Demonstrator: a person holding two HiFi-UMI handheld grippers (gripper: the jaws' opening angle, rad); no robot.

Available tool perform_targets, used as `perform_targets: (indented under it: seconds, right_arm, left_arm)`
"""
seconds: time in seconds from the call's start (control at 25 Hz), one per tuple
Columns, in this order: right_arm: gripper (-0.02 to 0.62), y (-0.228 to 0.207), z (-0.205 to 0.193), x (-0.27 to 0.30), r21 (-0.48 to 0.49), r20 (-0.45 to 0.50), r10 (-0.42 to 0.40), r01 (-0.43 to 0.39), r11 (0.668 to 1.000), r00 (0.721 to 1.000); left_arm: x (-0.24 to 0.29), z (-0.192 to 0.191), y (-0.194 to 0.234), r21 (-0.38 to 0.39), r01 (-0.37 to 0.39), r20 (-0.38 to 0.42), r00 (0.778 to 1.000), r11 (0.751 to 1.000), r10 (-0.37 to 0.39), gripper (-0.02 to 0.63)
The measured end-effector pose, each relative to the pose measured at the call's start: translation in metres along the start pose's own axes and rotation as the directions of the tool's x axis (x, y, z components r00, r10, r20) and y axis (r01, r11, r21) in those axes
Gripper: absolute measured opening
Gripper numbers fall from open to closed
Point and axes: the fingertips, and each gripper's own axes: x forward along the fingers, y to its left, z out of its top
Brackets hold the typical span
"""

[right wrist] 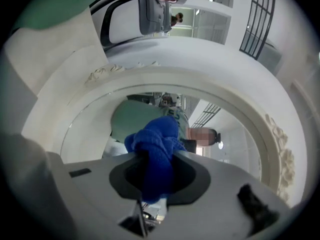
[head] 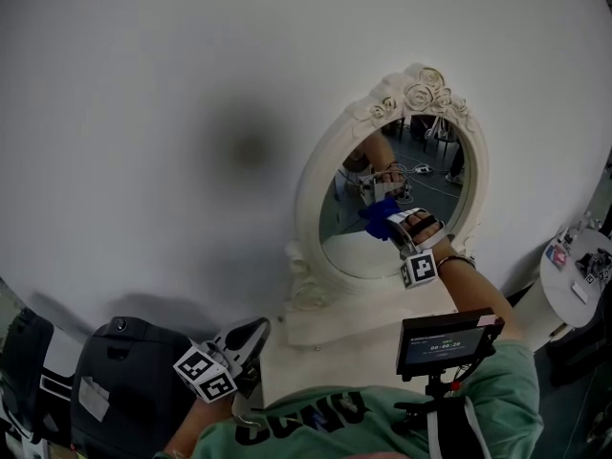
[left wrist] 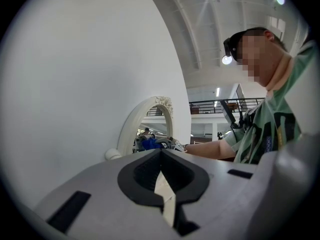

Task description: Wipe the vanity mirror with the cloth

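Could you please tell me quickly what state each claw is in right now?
Left claw: closed, holding nothing.
Right claw: closed on the blue cloth.

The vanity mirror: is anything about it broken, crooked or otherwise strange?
Nothing stands out. The vanity mirror stands upright with its white frame whole, and the glass shows no crack. The right gripper holds the blue cloth at the glass.

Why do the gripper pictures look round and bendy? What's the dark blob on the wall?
Left and right gripper views: wide-angle lens, black corners, and the frame of the vanity mirror curves. Head view: the blob is a soft dark patch on the white wall, maybe a shadow.
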Motion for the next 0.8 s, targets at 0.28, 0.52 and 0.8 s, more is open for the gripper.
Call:
perform_targets:
  seconds: [0.28,0.52,0.8]
  right_arm:
    - [0.073,0.019,-0.108,-0.031,-0.003,-0.216,0.043,-0.045,0.999,0.976]
    - [0.074,0.027,-0.175,-0.048,0.011,-0.356,0.07,-0.071,0.997,0.932]
    - [0.074,0.036,-0.246,-0.07,0.108,-0.547,0.143,-0.099,0.989,0.825]
  left_arm:
    - [0.006,-0.004,-0.006,0.003,0.023,-0.005,1.0,1.0,-0.023,0.006]
    - [0.004,-0.003,-0.004,0.003,0.017,-0.006,1.0,1.0,-0.017,0.006]
    - [0.003,-0.003,-0.005,-0.002,0.015,-0.007,1.0,1.0,-0.015,0.006]
